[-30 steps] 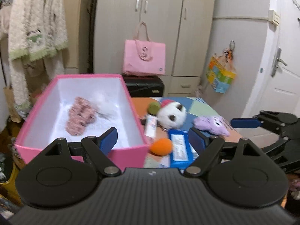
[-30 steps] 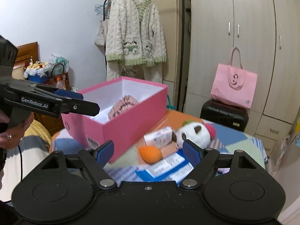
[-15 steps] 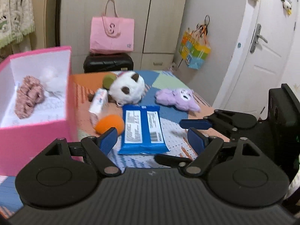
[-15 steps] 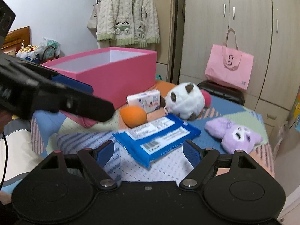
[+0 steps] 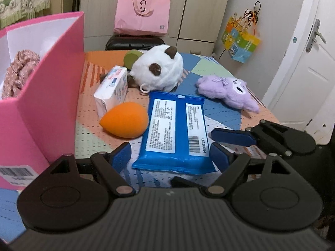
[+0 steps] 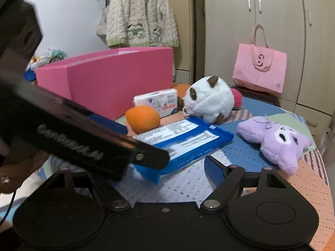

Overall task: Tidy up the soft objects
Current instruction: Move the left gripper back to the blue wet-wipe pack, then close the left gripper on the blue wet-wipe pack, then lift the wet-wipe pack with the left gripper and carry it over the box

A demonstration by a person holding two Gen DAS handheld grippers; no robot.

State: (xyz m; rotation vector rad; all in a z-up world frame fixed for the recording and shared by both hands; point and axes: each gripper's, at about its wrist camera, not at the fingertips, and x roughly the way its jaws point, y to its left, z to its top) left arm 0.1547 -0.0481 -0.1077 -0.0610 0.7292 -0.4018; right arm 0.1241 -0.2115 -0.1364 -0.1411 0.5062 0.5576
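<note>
A blue wipes pack (image 5: 175, 129) lies flat at the front of the patchwork table (image 5: 211, 69). My left gripper (image 5: 170, 159) is open, its blue pads on either side of the pack's near end without touching it. My right gripper (image 6: 161, 173) is also open and empty, low over the table just right of the pack; the left gripper hides its left finger. Behind the pack lie an orange sponge (image 5: 125, 120), a white tissue pack (image 5: 113, 90), a white panda plush (image 5: 159, 69) and a purple plush (image 5: 228, 94). The pink box (image 5: 52, 96) at left holds a pink fabric piece (image 5: 18, 73).
A green round item (image 5: 132, 57) sits behind the panda. Beyond the table stand a black suitcase (image 5: 134, 41) with a pink bag (image 5: 142, 10) on it, and wardrobes. A white door (image 5: 309, 79) is at right. A knitted cardigan (image 6: 142, 12) hangs behind the box.
Both grippers have come down toward the table. The left one swung right, from over the pink box to the blue pack, whose near end now lies between its fingers.
</note>
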